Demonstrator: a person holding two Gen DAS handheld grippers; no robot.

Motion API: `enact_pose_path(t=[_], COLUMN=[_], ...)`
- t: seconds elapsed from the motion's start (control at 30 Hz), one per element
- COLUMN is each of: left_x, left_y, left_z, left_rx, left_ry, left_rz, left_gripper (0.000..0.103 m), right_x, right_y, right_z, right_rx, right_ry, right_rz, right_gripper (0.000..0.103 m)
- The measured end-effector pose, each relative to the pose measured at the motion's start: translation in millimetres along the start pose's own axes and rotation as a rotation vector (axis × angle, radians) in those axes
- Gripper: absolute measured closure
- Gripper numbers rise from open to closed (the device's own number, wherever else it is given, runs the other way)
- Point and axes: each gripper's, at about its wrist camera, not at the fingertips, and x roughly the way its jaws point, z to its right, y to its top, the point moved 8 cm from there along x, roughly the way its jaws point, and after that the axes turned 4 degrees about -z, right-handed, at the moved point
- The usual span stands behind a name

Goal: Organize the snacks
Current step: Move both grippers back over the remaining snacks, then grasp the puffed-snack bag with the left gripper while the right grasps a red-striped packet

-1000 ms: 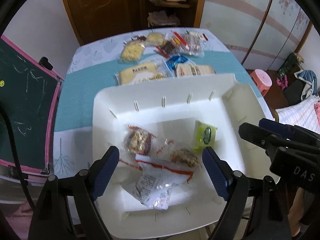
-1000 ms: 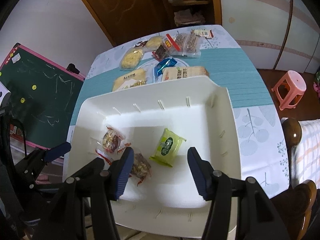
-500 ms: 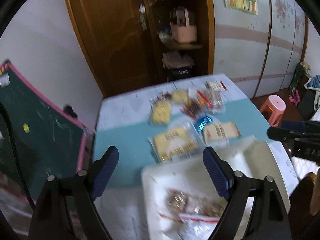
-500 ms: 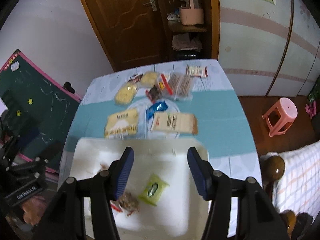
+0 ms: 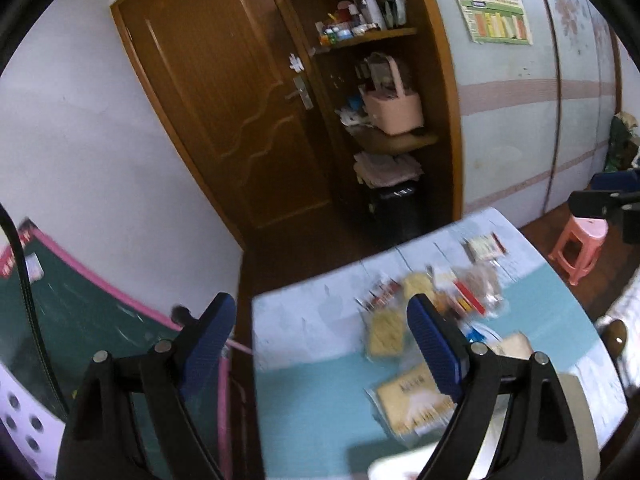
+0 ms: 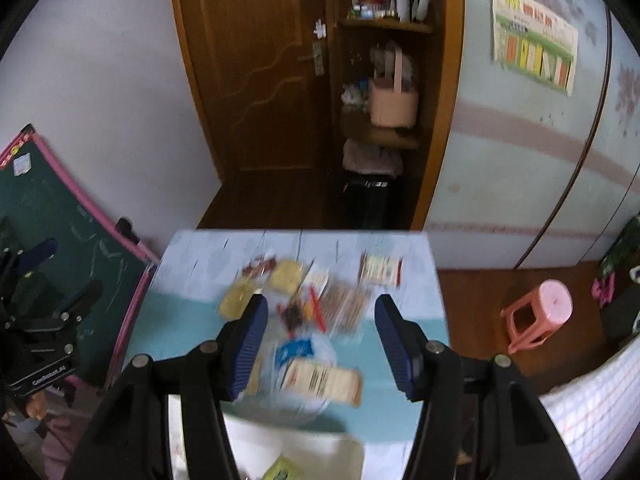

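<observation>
Several wrapped snacks lie blurred on the blue table: a yellow biscuit pack, a long cracker pack, a blue packet and a clear bag of sticks. The white tray shows at the bottom edge with a green packet in it; its rim also shows in the left wrist view. My left gripper is open and empty, high above the table's left side. My right gripper is open and empty, high above the snacks.
A green chalkboard with a pink frame leans at the table's left. A wooden door and shelves with a pink basket stand behind. A pink stool stands on the floor at the right.
Both grippers have risen and tilted up from over the tray. The tray has slid to the bottom edge of both views and the door and shelves fill the top. Both stay open.
</observation>
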Motion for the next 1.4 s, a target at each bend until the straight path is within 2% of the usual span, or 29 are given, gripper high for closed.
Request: enact_pose_path(t=[0.07,0.2,0.27,0.33,0.43,0.6,0.8,0.93,1.0,1.1,1.17,1.2,1.27,1.3,1.33,1.4], left_x=[11,47,71,104,154,231,281,302,311,324,328,330,333,334,334,335], left_y=[13,32,32,27,9,-32,-77,-99,-107,-118,-120,-121,-125,-127,-130,-135], left_z=[-3,-2,1,7,17,39,69,84,87,89,90,90,92,92,93,97], left_rx=[0.003,0.025,0.026,0.008,-0.035,-0.081,-0.088,-0.092,-0.097,-0.119,-0.157,-0.18,-0.208,-0.212,-0.213,-0.205], left_ry=[0.028,0.071,0.074,0.042,-0.02,-0.085,-0.156,-0.178,-0.183,-0.201,-0.234,-0.251,-0.279,-0.288,-0.296,-0.31], left_rz=[0.006,0.017,-0.002,-0.054,-0.145,-0.305,-0.431,-0.492,-0.516,-0.555,-0.559,-0.569,-0.581,-0.587,-0.596,-0.608], left_gripper=[0.012,0.011,0.011,0.011,0.011,0.011,0.011,0.011,0.011,0.011,0.011,0.011,0.011,0.011,0.011,0.011], right_x=[9,38,66,97,149,221,277,299,301,300,303,306,312,314,315,313], right_y=[20,48,54,51,36,-9,-54,-70,-69,-69,-74,-77,-88,-93,-98,-100], right_z=[-4,-9,-8,-6,-4,-6,-14,-20,-24,-35,-44,-47,-53,-56,-59,-60], right_rx=[-0.023,-0.12,-0.13,-0.116,-0.099,-0.074,-0.08,-0.11,-0.131,-0.153,-0.169,-0.173,-0.202,-0.205,-0.198,-0.19], right_ry=[0.006,-0.091,-0.099,-0.07,-0.032,0.063,0.106,0.111,0.115,0.157,0.198,0.211,0.216,0.23,0.256,0.258], right_rz=[0.001,0.034,0.003,-0.056,-0.146,-0.287,-0.411,-0.446,-0.418,-0.408,-0.437,-0.458,-0.491,-0.504,-0.514,-0.5], right_gripper=[0.047,0.047,0.047,0.047,0.047,0.047,0.047,0.047,0.046,0.046,0.047,0.05,0.07,0.074,0.083,0.085])
